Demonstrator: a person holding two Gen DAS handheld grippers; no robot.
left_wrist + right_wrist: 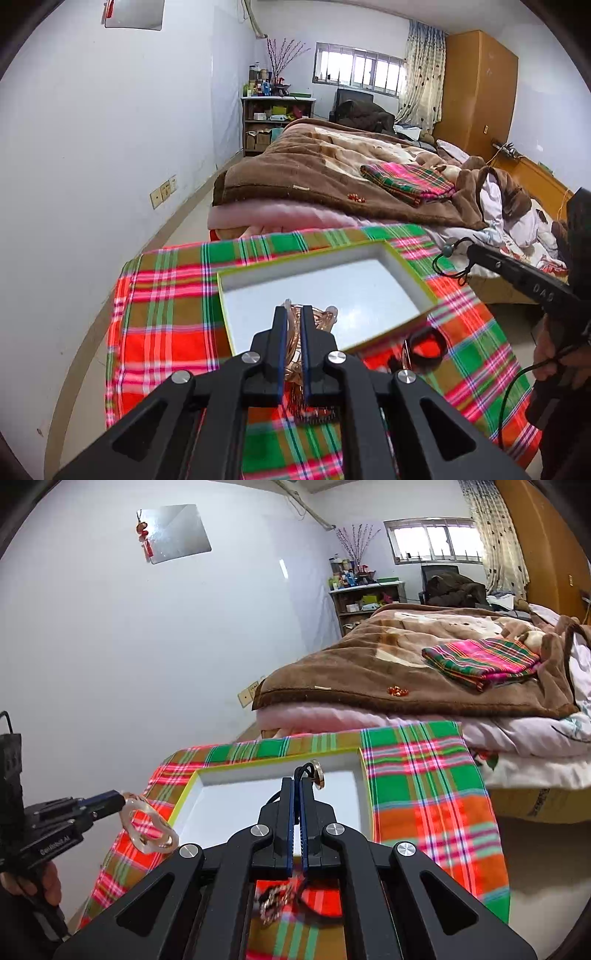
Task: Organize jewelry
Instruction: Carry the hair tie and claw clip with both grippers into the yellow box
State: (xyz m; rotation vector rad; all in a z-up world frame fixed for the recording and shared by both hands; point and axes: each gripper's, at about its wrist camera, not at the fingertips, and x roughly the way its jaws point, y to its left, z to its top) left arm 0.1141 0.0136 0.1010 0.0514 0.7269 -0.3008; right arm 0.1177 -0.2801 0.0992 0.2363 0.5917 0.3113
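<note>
Over the plaid cloth (166,325), the open box (410,273) lies at twelve o'clock of both grippers; left gripper (293,314) clamps rose-gold bangles (147,827); right gripper (296,784) pinches a black-corded pendant (318,773), already above the tray, likely nearer.

A bench draped in a red, green and pink plaid cloth (166,314) carries an open, white-lined box with a yellow-green rim (236,343) and some loose jewelry (275,901) near its front edge.
</note>
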